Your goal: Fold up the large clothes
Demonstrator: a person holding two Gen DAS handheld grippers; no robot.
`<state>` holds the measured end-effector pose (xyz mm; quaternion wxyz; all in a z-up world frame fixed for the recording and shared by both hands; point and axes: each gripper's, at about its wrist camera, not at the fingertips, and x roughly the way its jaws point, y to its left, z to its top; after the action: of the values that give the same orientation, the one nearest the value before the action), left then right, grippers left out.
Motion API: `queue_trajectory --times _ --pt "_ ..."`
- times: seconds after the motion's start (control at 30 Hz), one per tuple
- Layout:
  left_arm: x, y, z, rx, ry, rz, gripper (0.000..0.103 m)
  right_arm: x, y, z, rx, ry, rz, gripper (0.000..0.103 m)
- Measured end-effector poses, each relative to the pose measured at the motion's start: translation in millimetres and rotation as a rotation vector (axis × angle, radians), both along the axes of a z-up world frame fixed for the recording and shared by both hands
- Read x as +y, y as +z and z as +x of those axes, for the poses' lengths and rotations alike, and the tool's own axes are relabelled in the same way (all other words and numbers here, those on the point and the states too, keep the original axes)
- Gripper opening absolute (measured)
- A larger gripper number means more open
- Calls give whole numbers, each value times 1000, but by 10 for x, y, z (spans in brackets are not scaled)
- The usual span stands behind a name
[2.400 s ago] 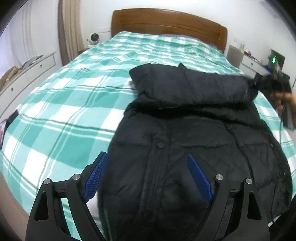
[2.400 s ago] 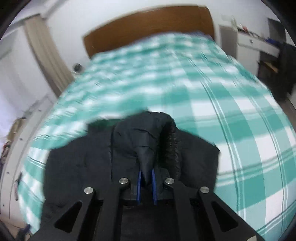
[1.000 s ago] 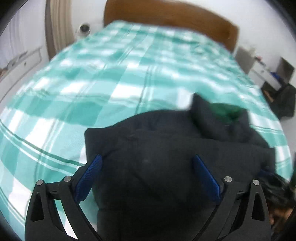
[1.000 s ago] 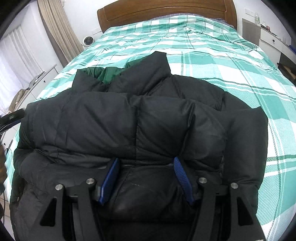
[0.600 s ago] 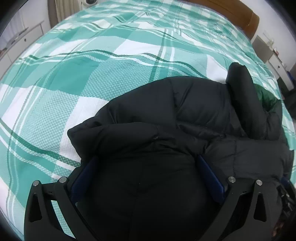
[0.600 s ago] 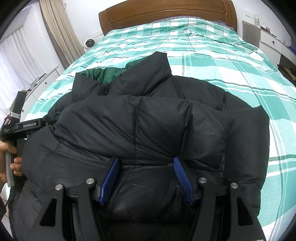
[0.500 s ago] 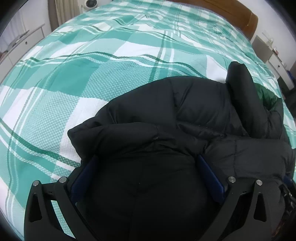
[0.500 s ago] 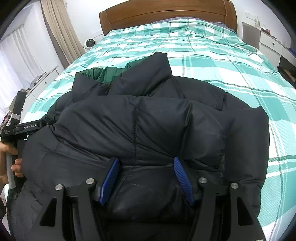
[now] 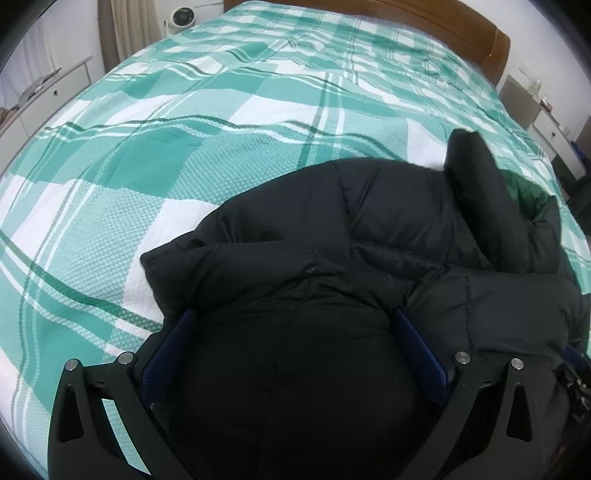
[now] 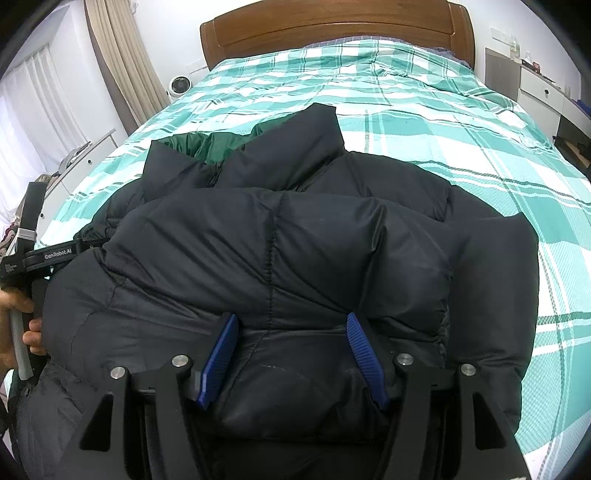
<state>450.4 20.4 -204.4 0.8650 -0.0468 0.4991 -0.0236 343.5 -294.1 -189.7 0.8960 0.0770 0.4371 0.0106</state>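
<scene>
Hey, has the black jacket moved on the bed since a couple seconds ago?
Yes. The black jacket was folded up toward the wooden headboard; its front with the snaps no longer shows.

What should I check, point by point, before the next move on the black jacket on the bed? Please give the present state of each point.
1. Left gripper open, fingers on both sides of the jacket bulk: ok.
2. Right gripper open, also straddling the padding: ok.
3. Jacket lies wholly on the bed: cannot tell, its near edge is hidden below both views.
4. Fold is flat: not ok, the top layer bulges and the collar stands up.
5. Green lining tucked in: not ok, it shows beside the collar.
6. Left and right grippers are apart: ok.
</scene>
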Motion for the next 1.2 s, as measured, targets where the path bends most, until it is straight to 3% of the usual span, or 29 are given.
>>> queue_trajectory --times 0.1,0.17,0.2,0.33,0.5,0.6,0.77,0.8,0.87,1.0,1.2 --pt "85 198 -137 2 -2 -10 102 47 118 32 28 2 -16 65" --pt "174 431 -393 -55 -10 -31 102 65 282 -14 28 -13 -2 81" --pt "204 513 -502 -82 -17 -33 102 70 409 -82 -1 -27 7 87" --pt "306 919 -1223 -227 -76 23 102 148 941 -462 -119 -26 24 87" --pt "443 1307 -2276 -430 -105 73 102 177 1453 -1350 -263 -4 26 87" --pt "558 1359 -2884 -488 -82 77 102 22 1572 -2120 -405 -59 61 87" --pt "774 1197 -3608 -429 -41 32 102 -287 1603 -3330 -557 -242 82 91" --pt "801 1155 -3697 -399 -42 45 102 -333 1607 -3509 -580 -260 81 102" --pt "803 1087 -3813 -328 -50 92 102 -422 1618 -3878 -604 -292 50 103" --pt "844 1049 -3951 -275 -38 84 102 -485 1632 -4161 -554 -295 -21 103" --pt "641 1320 -3994 -341 -73 154 102 -396 1515 -4057 -406 -284 -42 103"
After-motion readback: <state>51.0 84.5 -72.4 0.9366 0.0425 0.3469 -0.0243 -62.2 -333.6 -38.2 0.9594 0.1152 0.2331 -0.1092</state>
